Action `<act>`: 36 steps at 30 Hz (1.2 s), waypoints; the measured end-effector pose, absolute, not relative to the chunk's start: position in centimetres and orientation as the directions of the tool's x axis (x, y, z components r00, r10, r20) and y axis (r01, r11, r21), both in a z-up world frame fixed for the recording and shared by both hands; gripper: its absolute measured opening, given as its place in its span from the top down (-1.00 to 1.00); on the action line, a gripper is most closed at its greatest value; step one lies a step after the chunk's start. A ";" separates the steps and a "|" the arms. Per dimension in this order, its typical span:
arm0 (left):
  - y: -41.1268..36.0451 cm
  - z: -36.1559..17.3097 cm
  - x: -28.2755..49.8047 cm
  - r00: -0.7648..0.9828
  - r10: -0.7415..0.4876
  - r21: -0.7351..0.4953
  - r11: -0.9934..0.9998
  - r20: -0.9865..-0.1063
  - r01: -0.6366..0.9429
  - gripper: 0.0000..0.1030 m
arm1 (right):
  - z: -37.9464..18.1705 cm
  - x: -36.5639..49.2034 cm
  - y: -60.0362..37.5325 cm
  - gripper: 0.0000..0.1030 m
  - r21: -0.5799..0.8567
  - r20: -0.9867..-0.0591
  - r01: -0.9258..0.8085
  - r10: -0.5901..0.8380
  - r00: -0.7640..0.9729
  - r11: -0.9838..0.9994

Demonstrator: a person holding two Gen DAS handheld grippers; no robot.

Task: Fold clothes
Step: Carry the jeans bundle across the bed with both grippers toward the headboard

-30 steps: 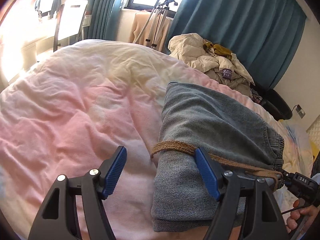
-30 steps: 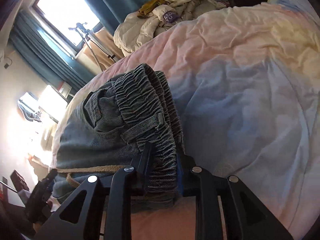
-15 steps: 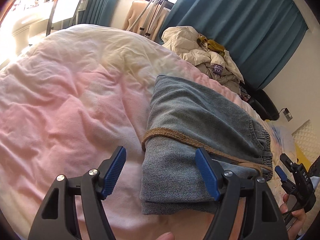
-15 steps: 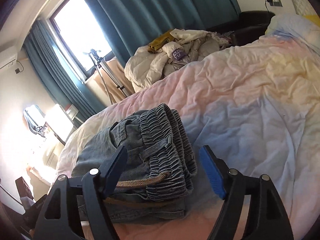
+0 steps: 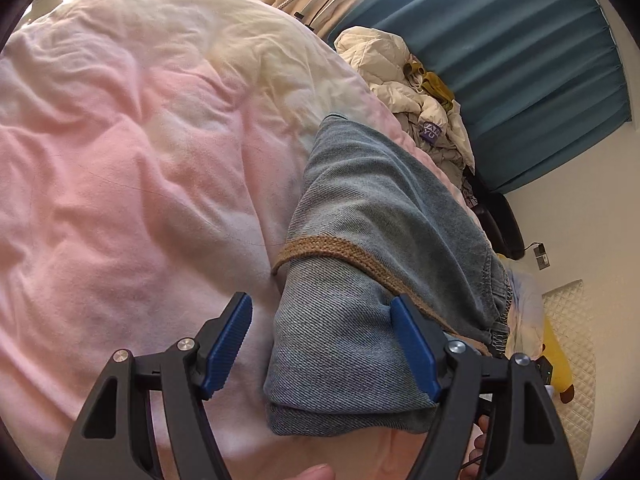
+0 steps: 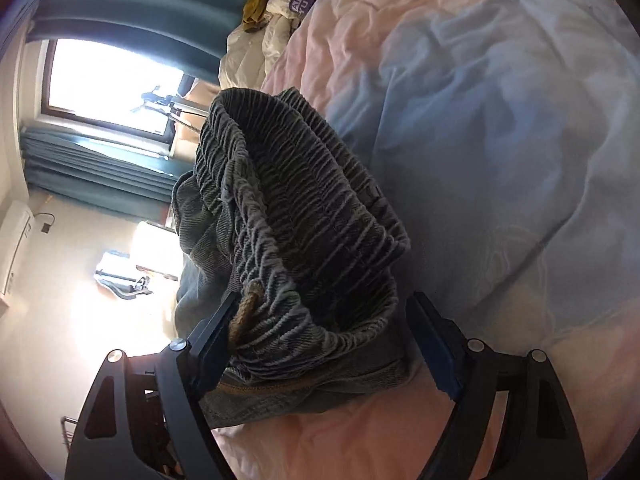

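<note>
Lying folded into a thick bundle on the pink duvet (image 5: 132, 184), the denim trousers (image 5: 360, 240) sit between my two grippers, the landmark for everything else in this bedroom. The cloth is faded blue-grey twill, stacked in several layers, with a brown woven cord (image 5: 320, 249) running across the top of the bundle. At the end facing my right gripper (image 6: 324, 350) the gathered elastic waistband (image 6: 304, 216) rises in tight ribs, and the cord's knotted end (image 6: 248, 308) pokes out beside my inner blue pad. My right jaws stand spread, one on each side of the waistband; I cannot tell whether the pads touch the cloth. My left gripper (image 5: 324, 344) is spread too, at the opposite, folded end of the trousers: one blue pad rests against the denim, the other hangs over bare duvet just beside the bundle. The duvet under the trousers is rumpled, shading from pink to cream to pale blue. Beyond the trousers a heap of cream and mustard clothing (image 5: 416, 80) lies against teal curtains (image 5: 520, 60), with a bright window (image 6: 112, 88) further along the wall.
</note>
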State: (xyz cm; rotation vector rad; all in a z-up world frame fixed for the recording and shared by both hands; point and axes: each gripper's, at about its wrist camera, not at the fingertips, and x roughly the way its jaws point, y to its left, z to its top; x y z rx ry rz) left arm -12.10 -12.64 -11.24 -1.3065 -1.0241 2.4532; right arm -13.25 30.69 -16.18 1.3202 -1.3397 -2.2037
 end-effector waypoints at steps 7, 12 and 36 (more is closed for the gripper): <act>-13.4 -13.0 -12.9 -0.581 0.495 -0.695 -0.696 -0.645 0.179 -0.66 | -16.9 -14.9 29.0 -0.64 0.785 -0.588 -0.186 -0.616 -0.523 -0.591; -13.6 -13.1 -13.0 -0.582 0.508 -0.710 -0.682 -0.634 0.178 -0.66 | -15.0 -14.8 28.2 -0.69 0.796 -0.543 -0.095 -0.636 -0.548 -0.598; -11.3 -13.4 -13.7 -0.506 0.599 -0.726 -0.682 -0.621 0.084 -0.55 | -15.3 -15.3 27.7 -0.69 0.838 -0.463 -0.037 -0.672 -0.578 -0.545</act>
